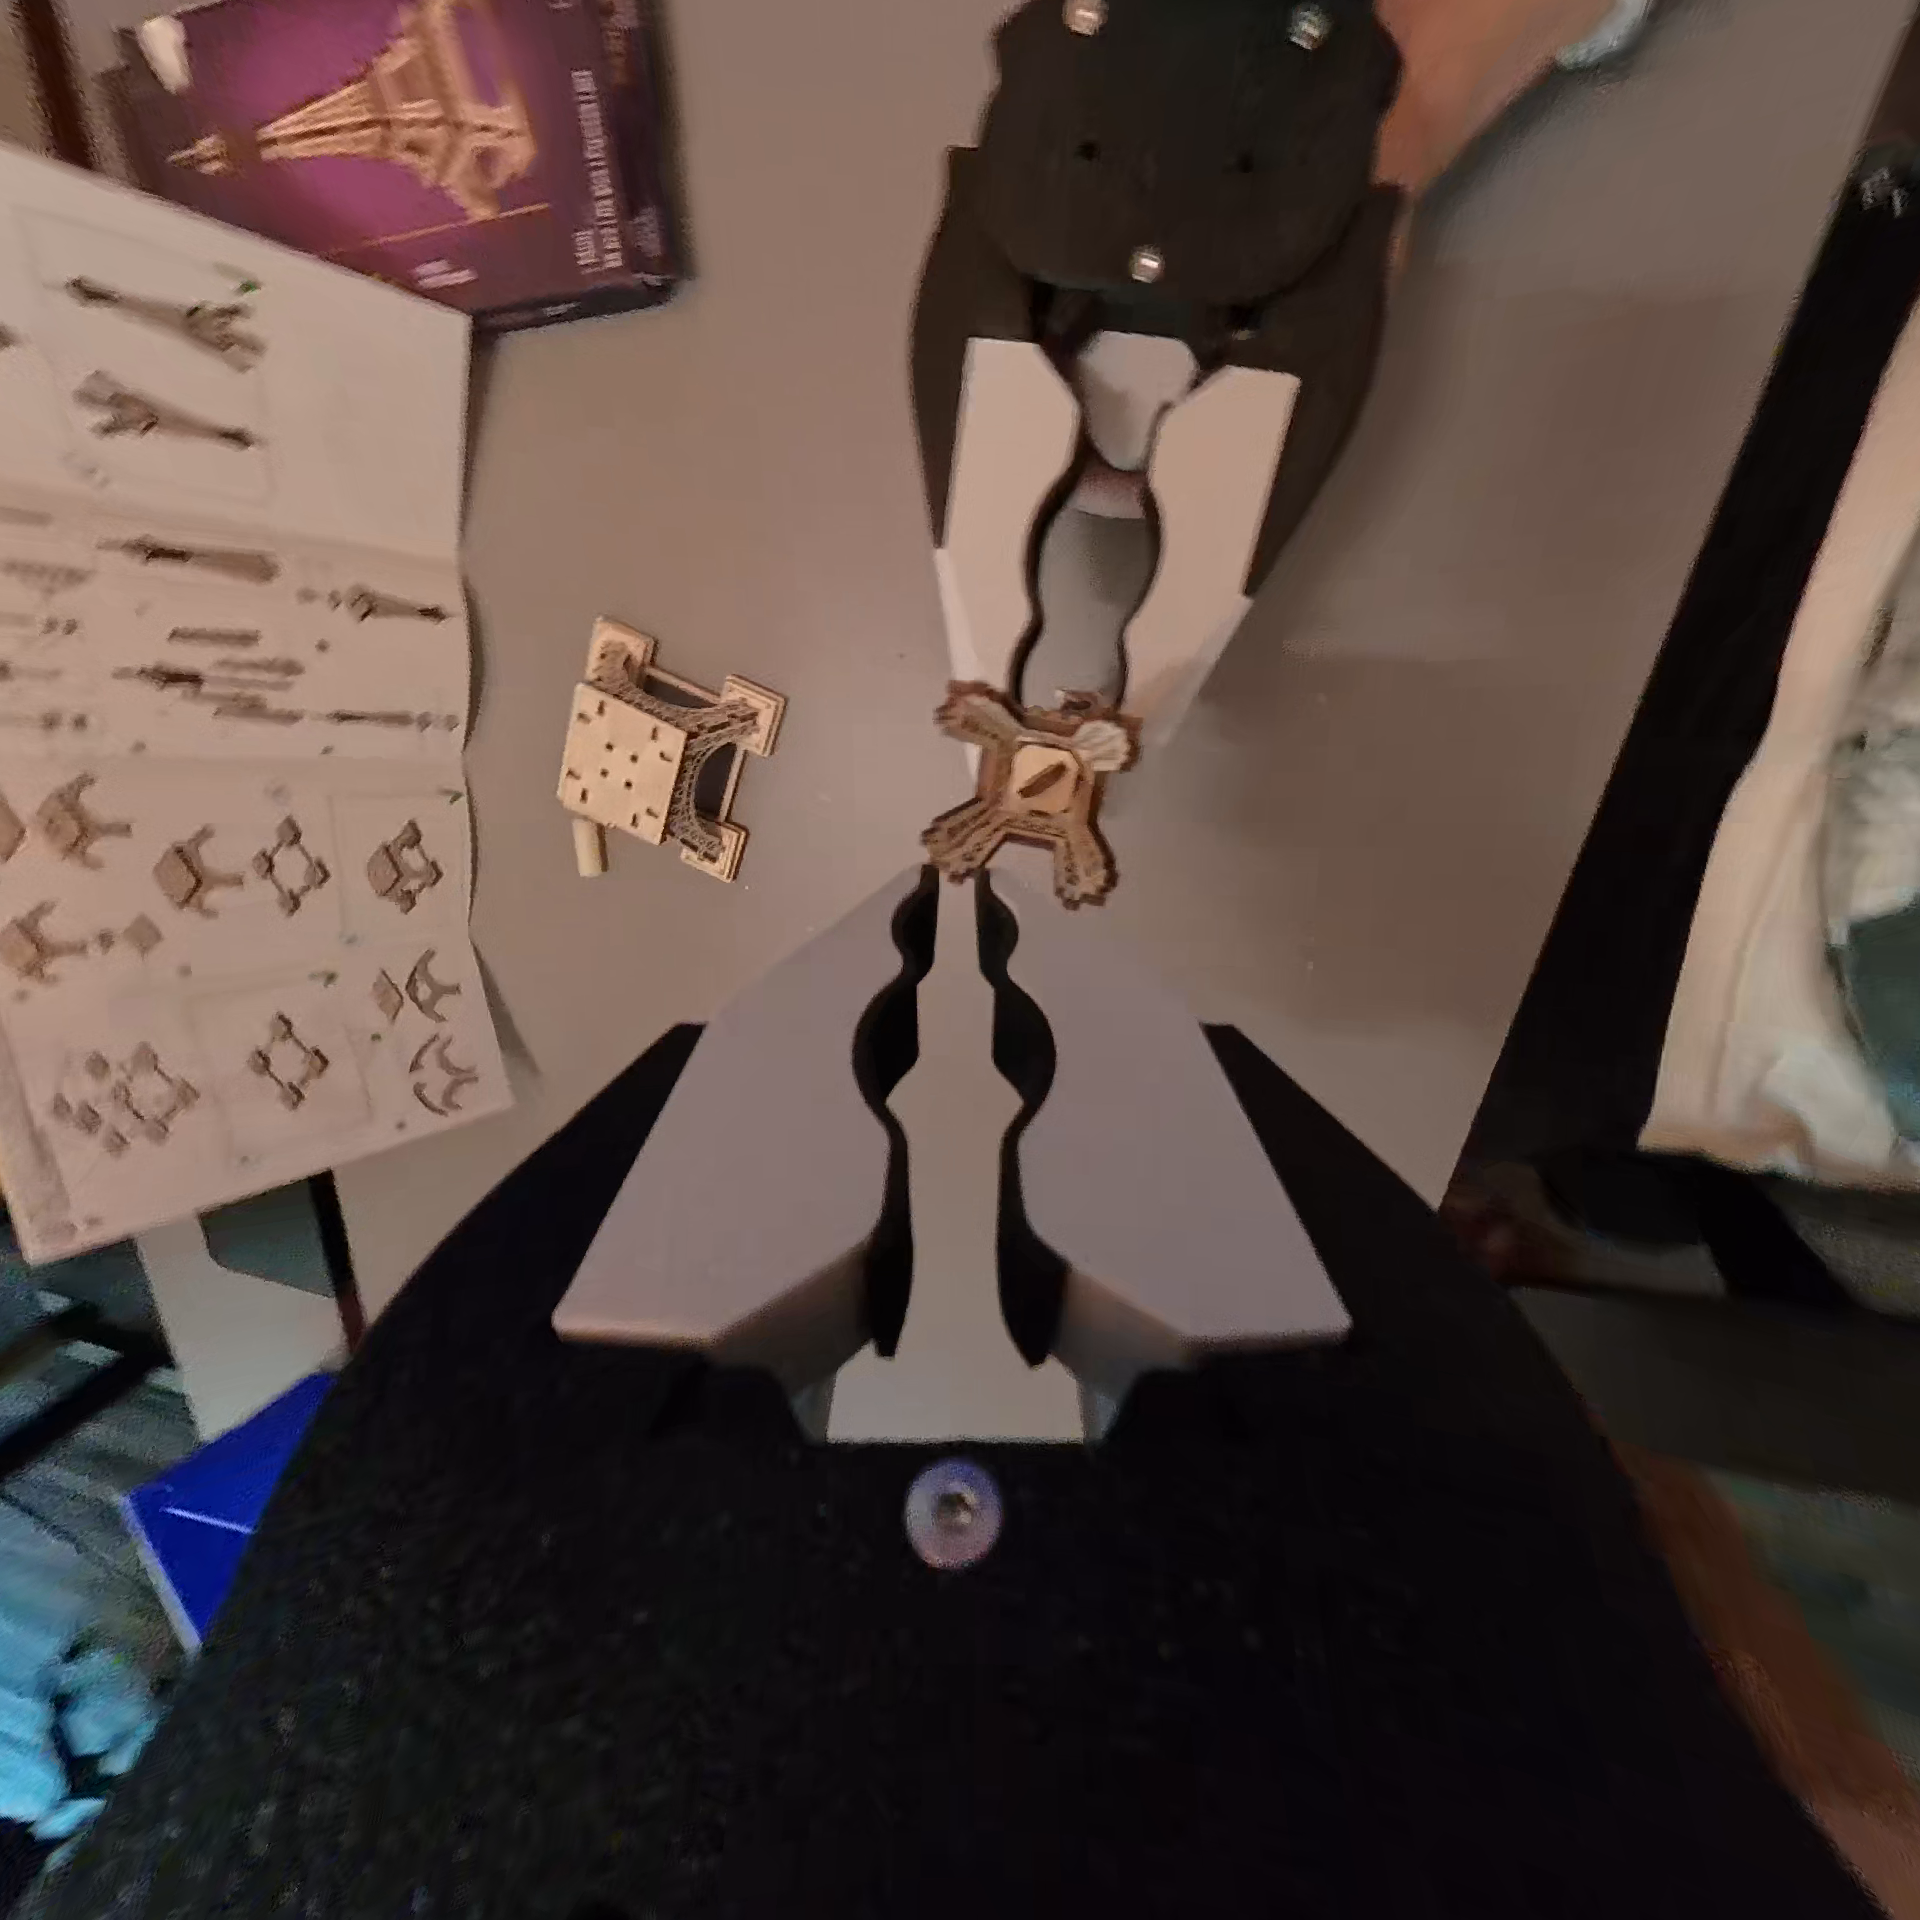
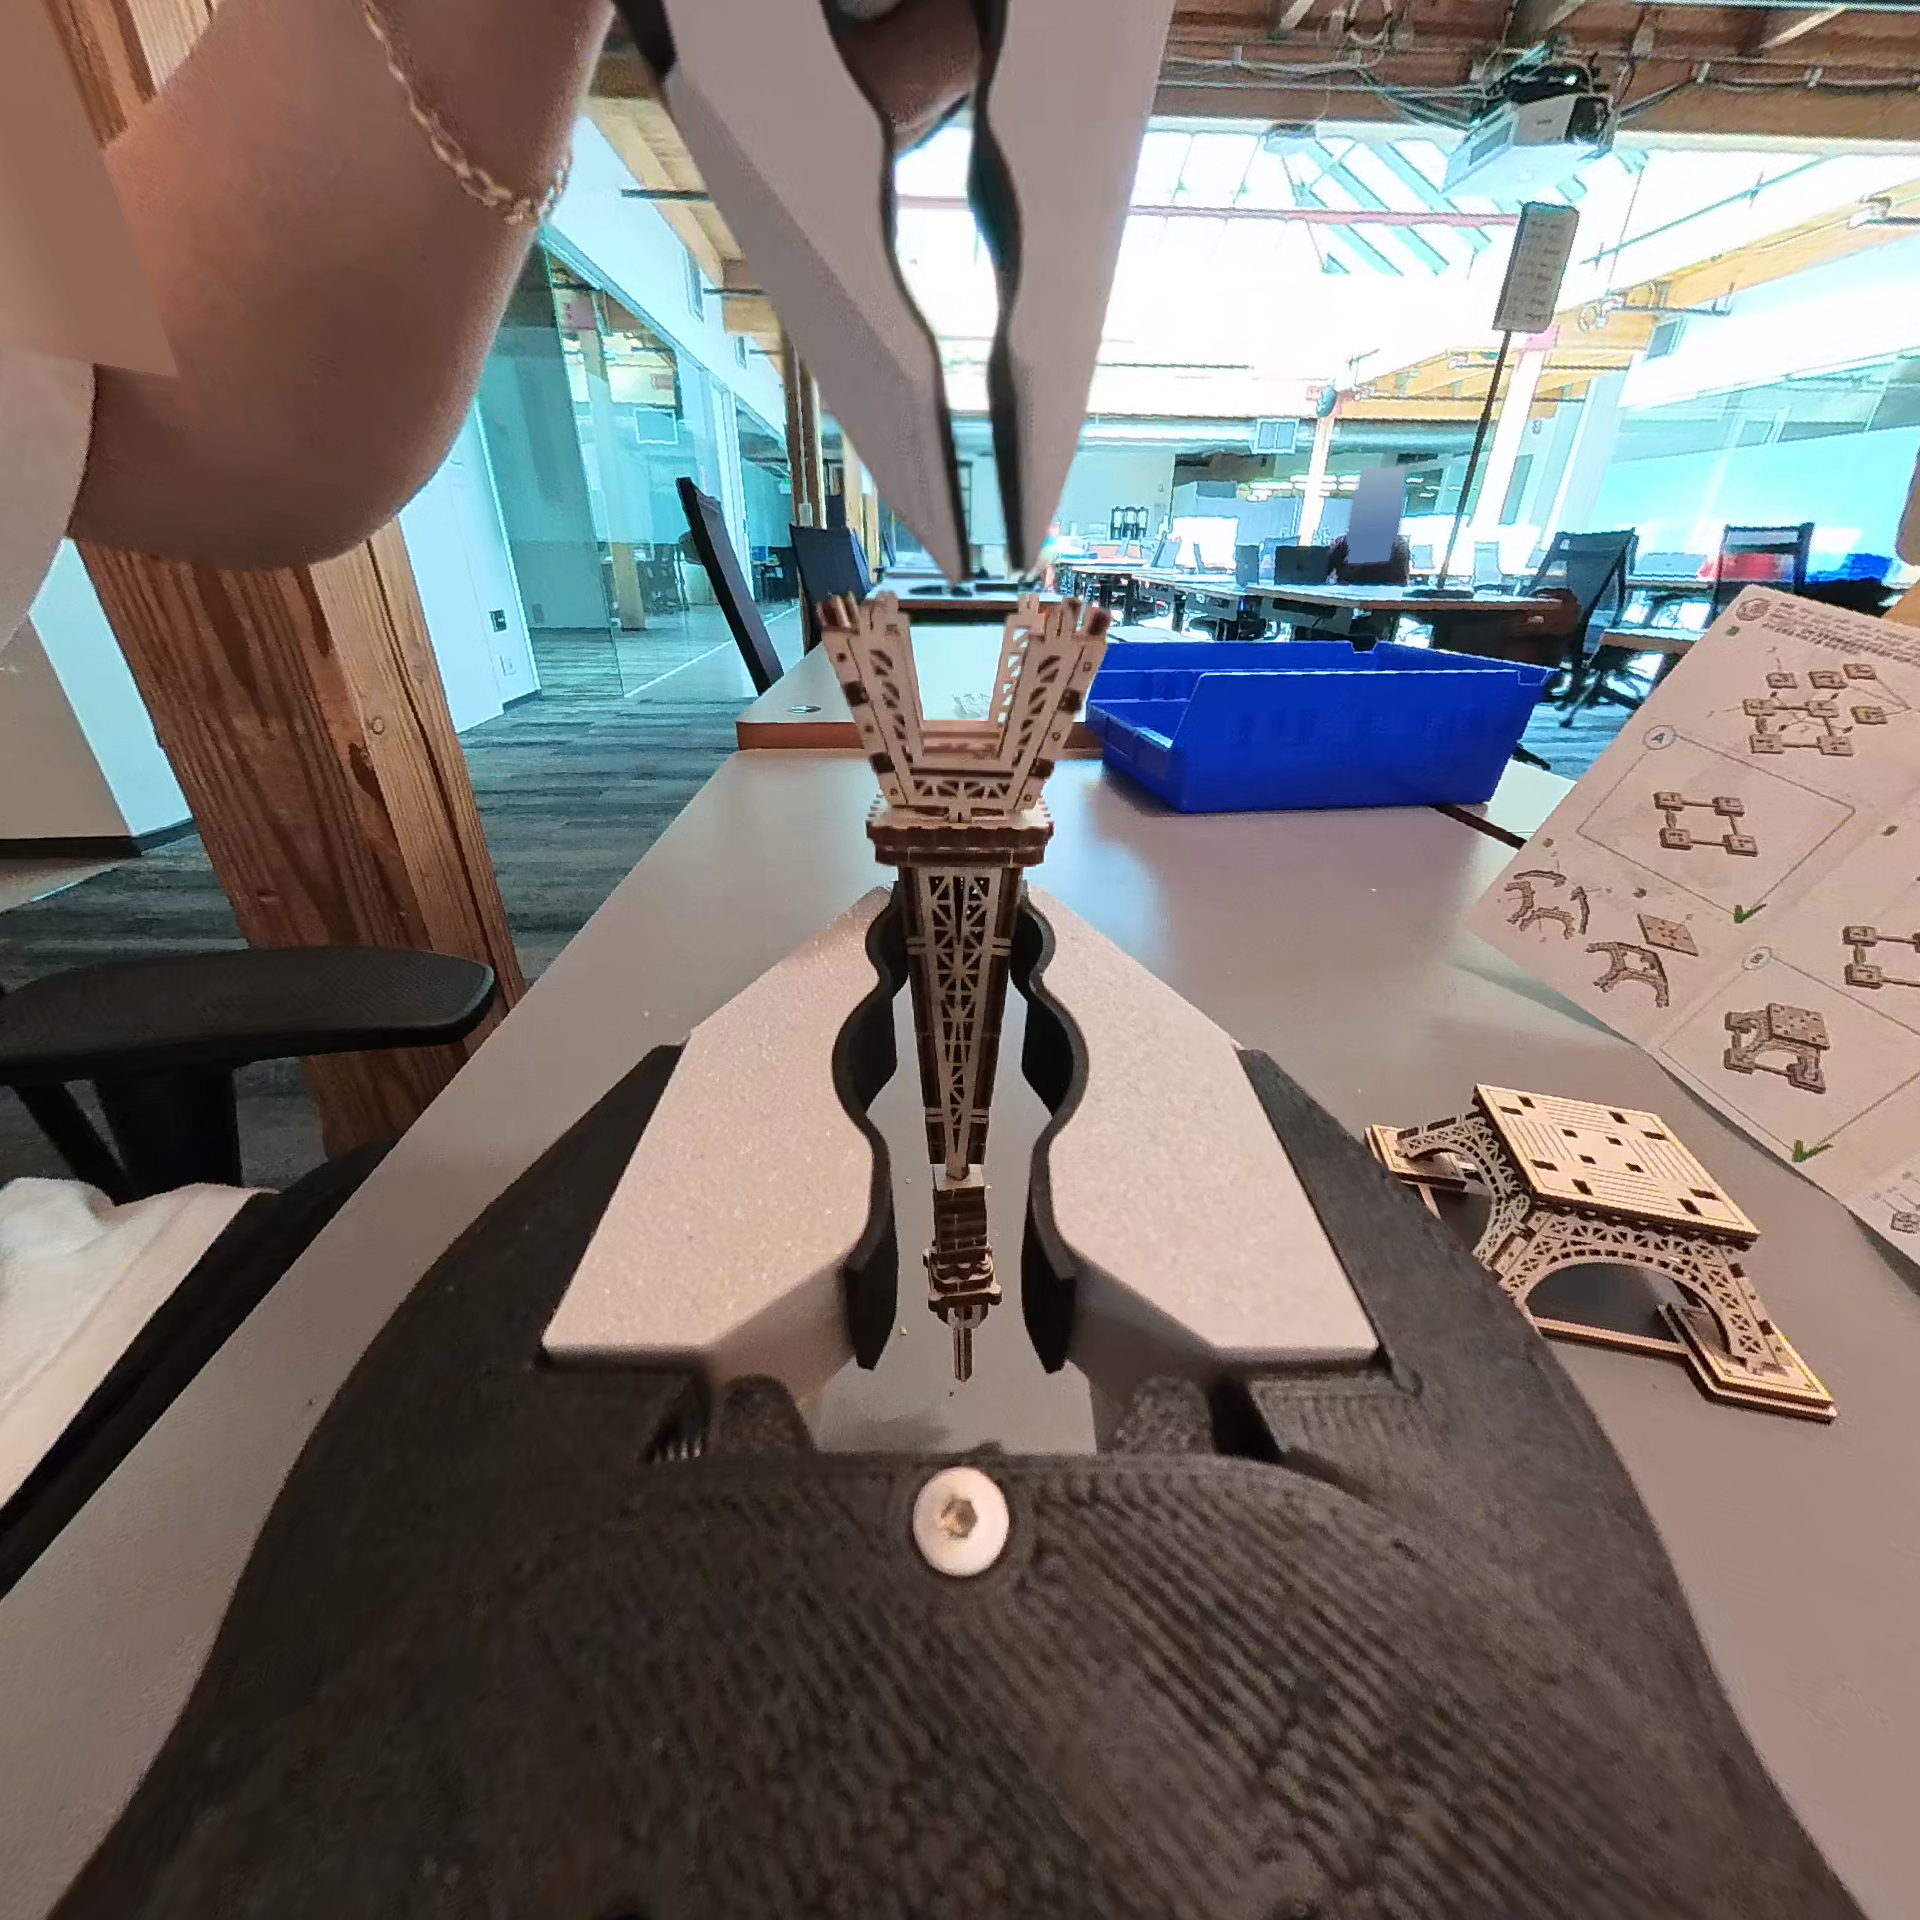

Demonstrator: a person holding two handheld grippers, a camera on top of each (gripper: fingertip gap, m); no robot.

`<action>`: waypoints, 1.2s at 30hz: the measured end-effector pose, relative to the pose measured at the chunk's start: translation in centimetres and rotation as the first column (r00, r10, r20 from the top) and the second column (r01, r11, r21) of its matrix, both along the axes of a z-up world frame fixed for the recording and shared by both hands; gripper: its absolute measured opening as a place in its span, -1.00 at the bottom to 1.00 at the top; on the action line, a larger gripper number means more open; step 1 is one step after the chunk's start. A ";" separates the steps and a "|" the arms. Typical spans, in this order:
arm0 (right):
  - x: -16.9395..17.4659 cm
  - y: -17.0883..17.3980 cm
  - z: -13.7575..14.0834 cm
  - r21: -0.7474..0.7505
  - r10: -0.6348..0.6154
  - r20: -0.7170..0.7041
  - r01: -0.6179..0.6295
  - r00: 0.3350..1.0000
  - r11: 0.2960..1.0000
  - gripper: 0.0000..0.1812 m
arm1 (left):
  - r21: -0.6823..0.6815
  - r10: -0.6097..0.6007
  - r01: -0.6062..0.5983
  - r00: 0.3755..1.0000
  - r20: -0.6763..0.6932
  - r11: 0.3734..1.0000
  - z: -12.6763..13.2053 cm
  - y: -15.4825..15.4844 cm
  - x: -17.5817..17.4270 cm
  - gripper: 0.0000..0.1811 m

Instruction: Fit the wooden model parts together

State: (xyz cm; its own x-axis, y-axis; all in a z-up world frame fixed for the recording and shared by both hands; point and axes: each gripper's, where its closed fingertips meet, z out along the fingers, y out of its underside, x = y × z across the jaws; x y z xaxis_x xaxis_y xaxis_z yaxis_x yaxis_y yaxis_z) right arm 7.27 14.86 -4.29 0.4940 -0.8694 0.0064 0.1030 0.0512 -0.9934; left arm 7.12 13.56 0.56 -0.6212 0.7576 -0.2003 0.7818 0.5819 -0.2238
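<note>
Overhead, left wrist view: the left gripper (image 1: 951,883) has its wavy black-lined fingers nearly together, tips just short of the tower's upper section (image 1: 1029,795); whether they pinch a leg is hard to make out. The frame is soft with blur. Beyond the tips, the right gripper (image 1: 1075,675) grips that section from the opposite side. Left of the fingers lie the arched tower base (image 1: 665,753), laser-cut lattice wood, a folded instruction sheet (image 1: 229,727) and a purple box (image 1: 416,145), cut off at the edge.

Right wrist view: the right gripper (image 2: 956,977) is clenched on the lattice section (image 2: 956,935), spire pointing toward the camera, splayed legs outward. The left gripper (image 2: 987,561) descends from above, touching near the leg tips. Right of the fingers sits the base (image 2: 1600,1216); farther off, a blue plastic bin (image 2: 1309,717), contents hidden.
</note>
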 end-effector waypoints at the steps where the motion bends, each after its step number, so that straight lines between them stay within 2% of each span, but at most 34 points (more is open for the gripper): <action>1: 0.0 0.0 0.0 0.003 -0.001 0.002 0.001 1.000 1.000 -0.82 | -0.023 0.058 -0.059 0.997 -0.042 0.998 0.1 -0.2 0.2 -0.95; 4: 0.0 -0.1 0.1 -0.011 -0.023 0.017 0.023 1.000 1.000 -0.82 | -0.020 0.236 -0.246 0.946 -0.224 0.969 0.2 -0.1 0.6 -0.93; 6: 0.2 -0.2 0.1 -0.049 -0.067 0.037 0.069 0.997 0.996 -0.81 | 0.023 0.296 -0.307 0.896 -0.331 0.952 -0.1 0.2 0.7 -0.94; 10: 0.6 -0.7 -0.1 -0.180 -0.197 0.093 0.211 0.976 0.961 -0.81 | 0.208 0.399 -0.341 0.772 -0.495 0.917 -1.0 1.4 -0.5 -0.91; 13: 0.8 -1.1 -0.2 -0.262 -0.264 0.124 0.288 0.957 0.921 -0.81 | 0.240 0.440 -0.369 0.722 -0.534 0.898 -1.5 1.1 -0.6 -0.86; 25: 1.3 -1.9 -1.2 -0.342 -0.354 0.112 0.370 0.929 0.864 -0.81 | 0.229 0.497 -0.443 0.730 -0.469 0.867 -3.4 0.1 0.0 -0.93; 36: 1.4 -4.0 -1.6 -0.388 -0.483 0.107 0.484 0.869 0.785 -0.81 | 0.168 0.517 -0.497 0.739 -0.432 0.851 -4.3 -1.8 0.4 -1.00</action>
State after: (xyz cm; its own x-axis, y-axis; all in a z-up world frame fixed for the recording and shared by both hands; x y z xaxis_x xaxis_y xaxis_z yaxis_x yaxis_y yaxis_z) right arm 8.69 10.90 -5.88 0.0096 -0.9183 0.3958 0.0113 -0.3957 -0.9183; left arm 7.48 11.72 -3.75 -0.9268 0.3058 0.2178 0.1871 0.8792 -0.4381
